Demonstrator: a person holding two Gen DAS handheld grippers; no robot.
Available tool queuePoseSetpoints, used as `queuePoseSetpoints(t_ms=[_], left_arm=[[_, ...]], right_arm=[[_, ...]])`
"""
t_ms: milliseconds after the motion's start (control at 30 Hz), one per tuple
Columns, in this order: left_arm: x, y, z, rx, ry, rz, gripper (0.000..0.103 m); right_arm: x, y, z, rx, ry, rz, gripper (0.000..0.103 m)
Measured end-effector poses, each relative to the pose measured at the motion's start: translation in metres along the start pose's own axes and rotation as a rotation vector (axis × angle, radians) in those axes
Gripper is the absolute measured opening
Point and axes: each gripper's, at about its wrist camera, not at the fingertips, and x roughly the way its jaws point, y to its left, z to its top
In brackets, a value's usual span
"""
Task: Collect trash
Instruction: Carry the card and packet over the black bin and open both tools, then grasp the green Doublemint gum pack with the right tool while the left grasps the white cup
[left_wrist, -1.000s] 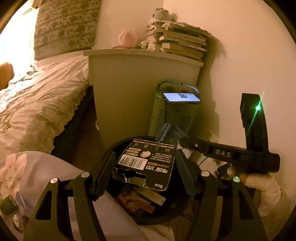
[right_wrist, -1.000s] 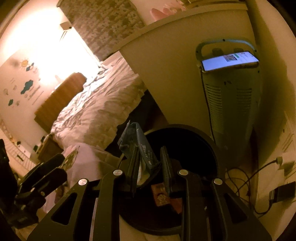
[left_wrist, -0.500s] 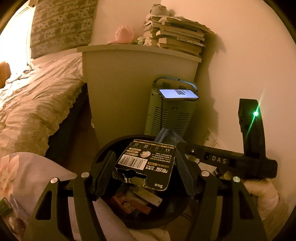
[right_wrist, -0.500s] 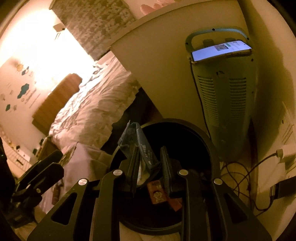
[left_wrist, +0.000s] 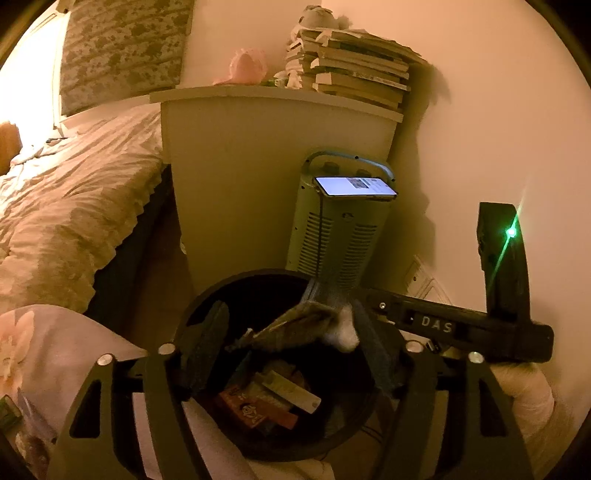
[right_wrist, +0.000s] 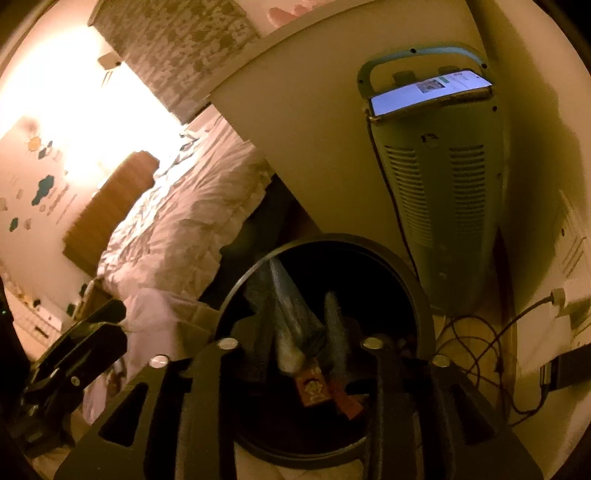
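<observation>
Two grippers over the black bin (left_wrist: 221, 295), lower centre of frame: left gripper (left_wrist: 291, 343) and right gripper (right_wrist: 301, 328), jaws just opening, release light, flimsy cardboard packaging (left_wrist: 295, 325) and a soft wrapper (right_wrist: 291, 325) — edges the best hold.

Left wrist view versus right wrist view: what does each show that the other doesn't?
Only the left wrist view shows the stack of books on the pale cabinet and the flat card package tipping between the left gripper's jaws, which have just been opening. Only the right shows tangled cables. Both show the round black bin and the lit phone.
</observation>
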Motion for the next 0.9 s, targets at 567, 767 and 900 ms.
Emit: queuePoseSetpoints(t_ms=[567,767,900], left_arm=[[-0.050,0.035,-0.017,-0.054,-0.059,0.087,0.092],[-0.084,0.085,-0.042,-0.157,-0.073,0.180,0.096],[-0.108,0.128,-0.062,-0.252,-0.074,0.247,0.096]], right_arm=[[-0.002,0.051,-0.007,-0.078,0.014,0.048,0.060],[0.012,0.101,-0.017,-0.163,0.057,0.095,0.060],[0.024,0.138,-0.028,-0.231,0.095,0.133,0.060]])
